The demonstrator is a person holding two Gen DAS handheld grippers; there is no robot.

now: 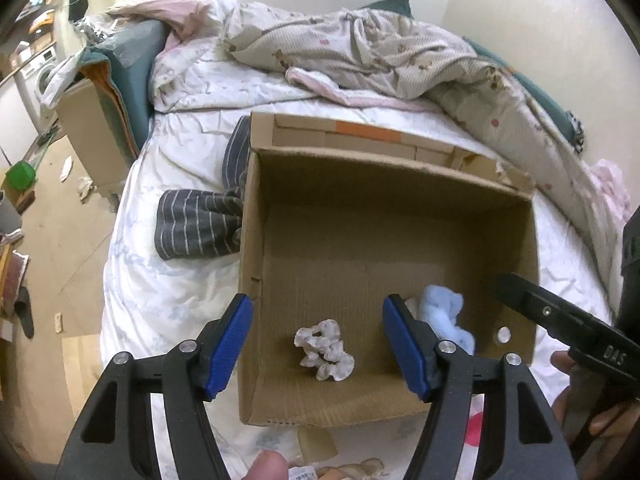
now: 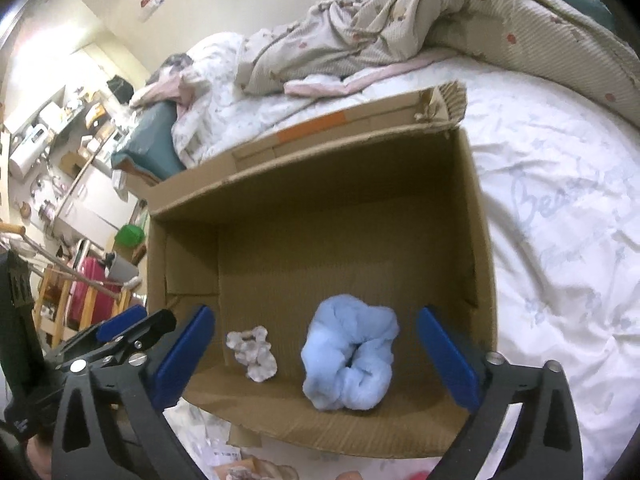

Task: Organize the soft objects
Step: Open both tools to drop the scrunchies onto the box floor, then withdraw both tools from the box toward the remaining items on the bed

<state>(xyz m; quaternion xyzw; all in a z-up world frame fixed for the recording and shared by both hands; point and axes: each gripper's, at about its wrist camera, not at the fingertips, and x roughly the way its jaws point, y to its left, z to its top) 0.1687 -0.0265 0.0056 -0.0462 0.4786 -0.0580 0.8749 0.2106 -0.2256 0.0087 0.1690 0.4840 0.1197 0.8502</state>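
two soft items lie on the floor of the open cardboard box (image 1: pixel 256 216) on the bed (image 1: pixel 168 280): a small white patterned scrunchie (image 1: pixel 325 349) and, just to its right, a larger light blue scrunchie (image 2: pixel 349 356), the pair near each other but apart; left gripper (image 1: pixel 318 346) hangs over the box's near edge, jaws spread wide, nothing between them, white scrunchie showing in the gap; right gripper (image 2: pixel 316 354) likewise spread and empty above the blue scrunchie. a grey striped cloth (image 1: pixel 196 226) lies on the bed against the box's left wall.
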